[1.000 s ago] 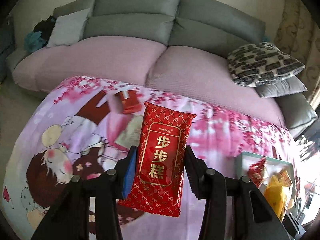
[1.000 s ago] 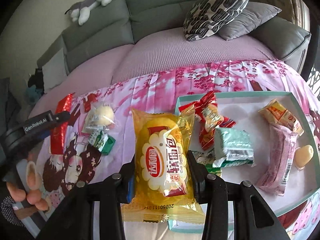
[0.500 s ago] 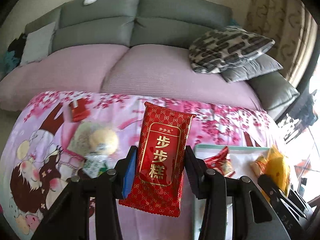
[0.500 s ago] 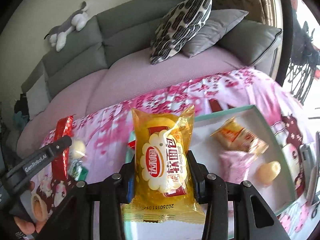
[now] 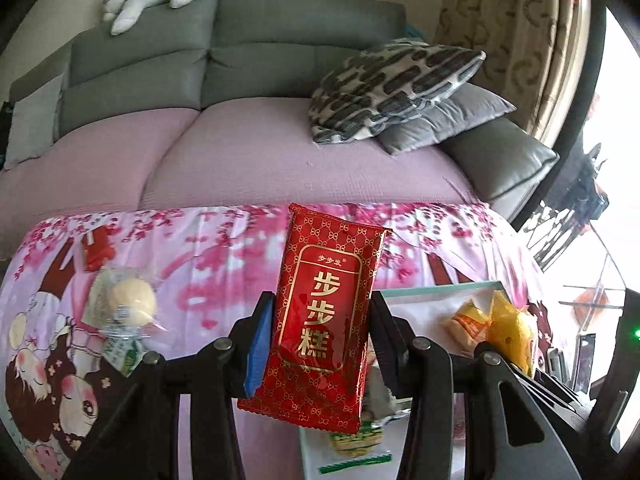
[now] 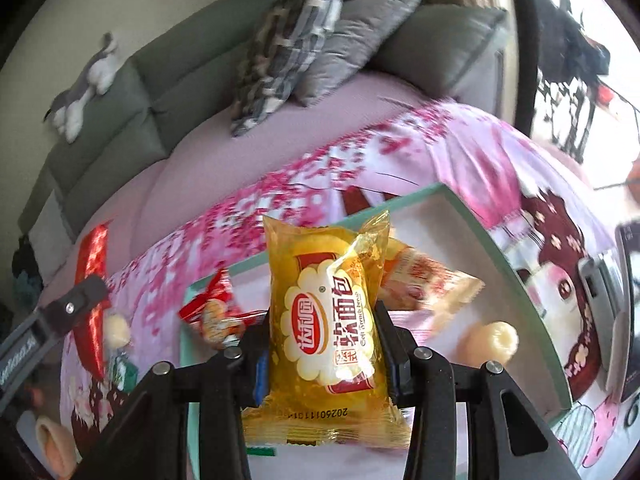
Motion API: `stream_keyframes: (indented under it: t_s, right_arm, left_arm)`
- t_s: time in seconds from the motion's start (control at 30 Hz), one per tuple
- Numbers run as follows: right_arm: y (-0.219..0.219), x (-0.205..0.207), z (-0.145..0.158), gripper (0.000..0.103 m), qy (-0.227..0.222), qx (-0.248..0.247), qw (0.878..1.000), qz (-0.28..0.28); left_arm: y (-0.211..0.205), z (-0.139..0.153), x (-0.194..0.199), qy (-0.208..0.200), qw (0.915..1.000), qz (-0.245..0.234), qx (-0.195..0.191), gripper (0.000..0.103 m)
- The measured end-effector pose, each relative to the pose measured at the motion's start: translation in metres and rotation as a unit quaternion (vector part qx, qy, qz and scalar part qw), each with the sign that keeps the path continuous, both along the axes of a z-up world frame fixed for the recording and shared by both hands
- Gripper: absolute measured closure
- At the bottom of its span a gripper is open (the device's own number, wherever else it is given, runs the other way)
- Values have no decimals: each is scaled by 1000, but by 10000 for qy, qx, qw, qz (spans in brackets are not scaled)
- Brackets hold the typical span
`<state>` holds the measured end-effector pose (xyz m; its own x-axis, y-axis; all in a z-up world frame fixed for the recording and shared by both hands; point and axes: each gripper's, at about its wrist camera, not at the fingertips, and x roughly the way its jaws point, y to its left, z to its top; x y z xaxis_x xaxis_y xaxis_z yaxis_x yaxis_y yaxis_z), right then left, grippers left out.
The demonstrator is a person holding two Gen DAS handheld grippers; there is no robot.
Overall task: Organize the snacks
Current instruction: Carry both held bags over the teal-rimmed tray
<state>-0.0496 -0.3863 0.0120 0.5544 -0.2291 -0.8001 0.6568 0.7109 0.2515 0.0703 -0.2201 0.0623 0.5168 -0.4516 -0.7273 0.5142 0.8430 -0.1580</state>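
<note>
The left gripper (image 5: 318,328) has its fingers clamped on a red cake packet (image 5: 324,320); the right gripper (image 6: 324,344) clamps a yellow soft-bread packet (image 6: 328,320) above the teal-rimmed tray (image 6: 516,276).

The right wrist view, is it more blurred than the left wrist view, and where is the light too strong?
Right wrist view: yes, the patterned pillow and tray snacks are smeared, while the yellow bread packet in the right claw stays sharp. Left wrist view: mostly crisp, red packet text readable. Both views: the window at the right edge is washed out white, and the fisheye bends the sofa.
</note>
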Motion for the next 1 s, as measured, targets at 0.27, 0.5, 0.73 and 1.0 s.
stream_keyframes:
  t_s: [0.27,0.5,0.73,1.0]
  right_arm:
    - [2,1,2,58,-142,23,9998,107]
    - [9,11,-8,58,15,86,9996,273]
    - [10,12,-11,58,101,111,9995,277]
    - [8,11,-15,58,152,144,9995,249]
  left_arm:
    - [-18,-19,-3,121,9998,-125,138,56]
    - [-10,-45,4,370,9980,222,466,55]
    - [0,-68,12,579,9932,596,815,56]
    - [-23,-76,0,680,9938,150,866,55]
